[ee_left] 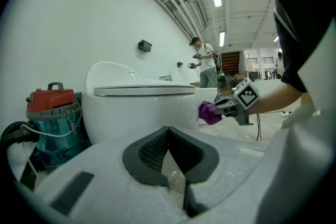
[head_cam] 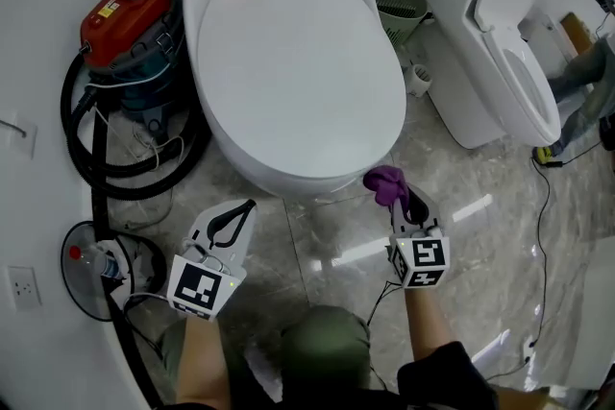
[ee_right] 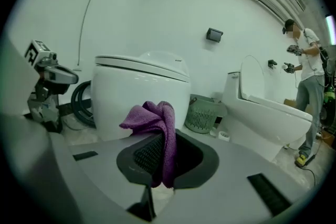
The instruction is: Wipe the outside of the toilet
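1. Your right gripper (head_cam: pixel 402 203) is clamped on a purple cloth (head_cam: pixel 385 181). The cloth bunches up above the jaws, and one fold hangs down between them.
2. The cloth is at the near right of the toilet (head_cam: pixel 288 62), just beside the bowl's curved outer wall. Whether it touches the bowl cannot be told.
3. Your left gripper (head_cam: pixel 246 208) has its jaws together with nothing between them. It is over the floor (head_cam: pixel 327 240) at the toilet's near left, close to the bowl but apart from it, tips pointing at it.
4. The toilet's lid is down.
5. Left of the toilet, a red vacuum (head_cam: pixel 130 10) stands by the wall. Its black hose (head_cam: pixel 82 144) is looped on the floor near it.
6. On the far right of the toilet is a green basket (head_cam: pixel 399 3). Further right is a second toilet (head_cam: pixel 480 62) with its lid up.
7. A person (ee_right: pixel 308 81) stands beyond the second toilet, at the far right.
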Motion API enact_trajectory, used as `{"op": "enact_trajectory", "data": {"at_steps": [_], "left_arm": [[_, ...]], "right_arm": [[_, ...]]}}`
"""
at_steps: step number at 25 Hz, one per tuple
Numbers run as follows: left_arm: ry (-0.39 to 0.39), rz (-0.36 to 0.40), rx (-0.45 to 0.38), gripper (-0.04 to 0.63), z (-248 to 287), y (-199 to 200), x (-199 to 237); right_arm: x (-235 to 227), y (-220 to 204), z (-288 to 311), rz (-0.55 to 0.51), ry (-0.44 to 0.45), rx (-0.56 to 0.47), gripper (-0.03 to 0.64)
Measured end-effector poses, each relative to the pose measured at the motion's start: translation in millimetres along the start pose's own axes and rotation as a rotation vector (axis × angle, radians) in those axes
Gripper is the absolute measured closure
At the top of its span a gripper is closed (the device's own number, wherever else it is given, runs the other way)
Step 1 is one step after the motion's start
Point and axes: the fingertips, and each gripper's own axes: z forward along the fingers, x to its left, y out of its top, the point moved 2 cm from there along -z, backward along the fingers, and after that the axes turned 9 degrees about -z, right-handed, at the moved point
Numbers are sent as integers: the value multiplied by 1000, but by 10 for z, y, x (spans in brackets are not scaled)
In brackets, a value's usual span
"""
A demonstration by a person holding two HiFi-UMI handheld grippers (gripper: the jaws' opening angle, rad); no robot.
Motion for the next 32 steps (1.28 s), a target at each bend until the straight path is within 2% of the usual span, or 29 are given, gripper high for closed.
{"op": "enact_trajectory", "data": {"at_steps": [2, 5, 7, 9, 11, 14, 18, 23, 32], "left_arm": [[-4, 30, -12, 589, 8, 8, 1], [8, 19, 1, 589, -9, 4, 14], [11, 40, -4, 589, -11, 6, 40], [22, 25, 2, 589, -21, 6, 58], [37, -4, 22, 589, -39, -13, 62], [35, 23, 18, 589, -41, -15, 46], [40, 41, 14, 589, -63, -12, 57], [44, 30, 11, 589, -56, -16, 80], [14, 47, 23, 589, 56, -52, -41]], "right_arm": [[259, -47, -139, -15, 57, -10, 577], [727, -57, -281, -91, 191, -34, 577], [1050, 5, -302, -148, 290, -60, 577], [1337, 122, -254, -168, 366, -94, 577], [1571, 258, -153, -161, 416, -135, 577], [1822, 405, 23, -163, 462, -165, 577], [1970, 495, 226, -155, 467, -167, 577], [1900, 442, 299, -160, 440, -143, 577], [1256, 198, 169, -130, 337, -102, 575]]}}
